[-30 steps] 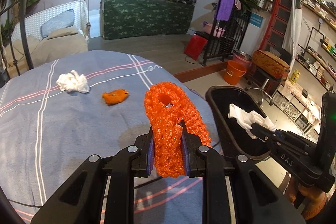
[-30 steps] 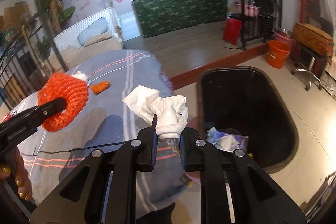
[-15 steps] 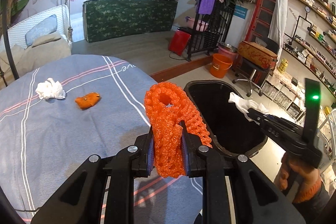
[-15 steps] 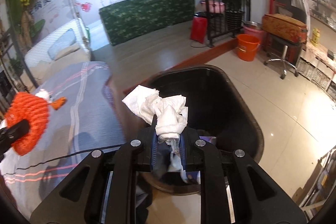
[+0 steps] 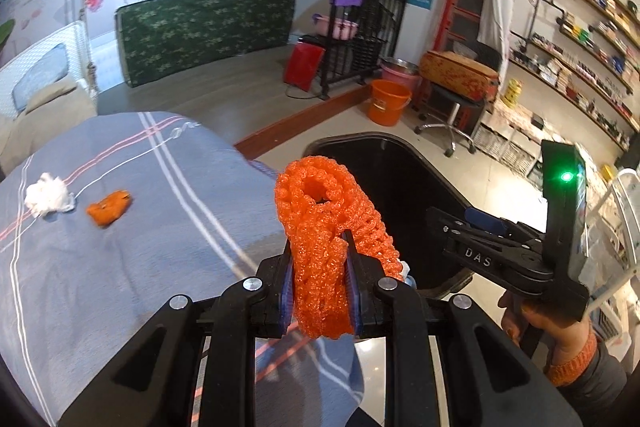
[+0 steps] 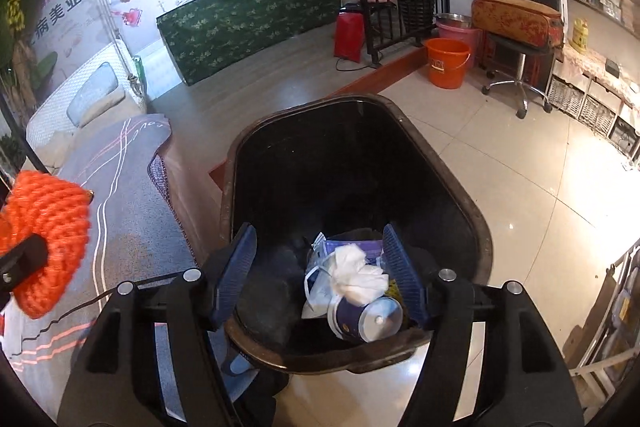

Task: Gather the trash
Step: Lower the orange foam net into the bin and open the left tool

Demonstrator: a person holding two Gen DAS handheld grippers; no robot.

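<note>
Tissue in the bin, foam net held

Right gripper fingers spread wide above the black bin; left gripper pinches the orange foam net.

At my twelve o'clock stands a long green flowered counter. A small orange plastic bucket sits at one o'clock, near a black rolling stool.

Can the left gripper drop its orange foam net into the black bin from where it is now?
Probably yes. The left gripper is shut on the orange foam net at the bed's edge, with the open black bin just beyond. The right gripper, open over the bin, may crowd it.
</note>
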